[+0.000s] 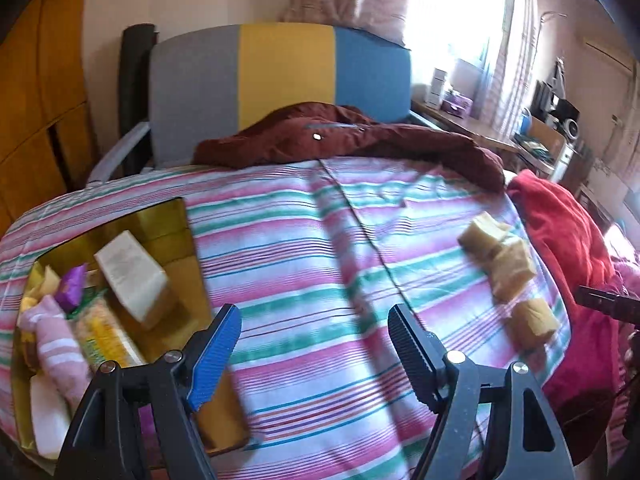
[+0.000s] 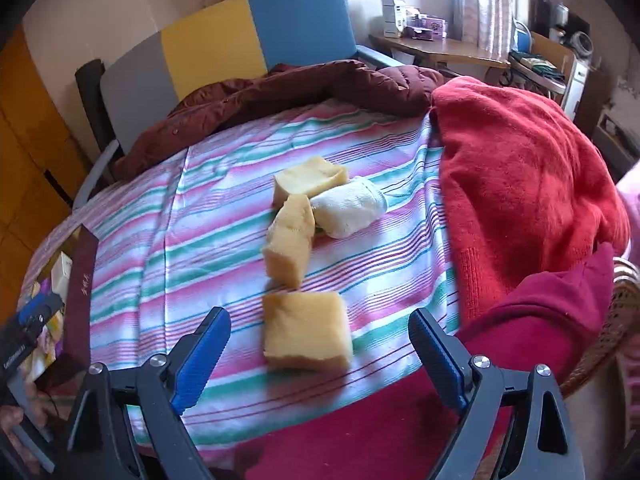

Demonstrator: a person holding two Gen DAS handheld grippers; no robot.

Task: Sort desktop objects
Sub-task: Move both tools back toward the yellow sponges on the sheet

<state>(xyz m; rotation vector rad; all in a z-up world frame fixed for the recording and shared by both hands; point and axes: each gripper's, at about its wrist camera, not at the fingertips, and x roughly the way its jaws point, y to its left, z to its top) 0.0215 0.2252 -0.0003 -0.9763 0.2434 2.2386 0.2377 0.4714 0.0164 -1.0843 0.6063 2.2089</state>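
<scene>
Three yellow sponge blocks lie in a row on the striped cloth: the nearest sponge (image 2: 306, 330), a middle sponge (image 2: 290, 240) and a far sponge (image 2: 310, 180). A white rolled towel (image 2: 352, 210) rests against the far two. My right gripper (image 2: 320, 320) is open just in front of the nearest sponge, with nothing between its pads. My left gripper (image 1: 314, 316) hangs open and empty over bare cloth, beside a gold-lined box (image 1: 176, 224). The box holds a white carton (image 1: 132, 272), a purple packet (image 1: 72, 286), a pink striped roll (image 1: 60, 348) and a yellow-green packet (image 1: 106, 336). The sponges (image 1: 496, 256) show at the right of the left wrist view.
A red blanket (image 2: 520, 184) is heaped on the right of the table, with a dark red garment (image 2: 532, 320) below it. A maroon jacket (image 1: 352, 136) lies along the far edge before a grey, yellow and blue chair back (image 1: 280, 72). A cluttered desk (image 2: 440, 46) stands by the window.
</scene>
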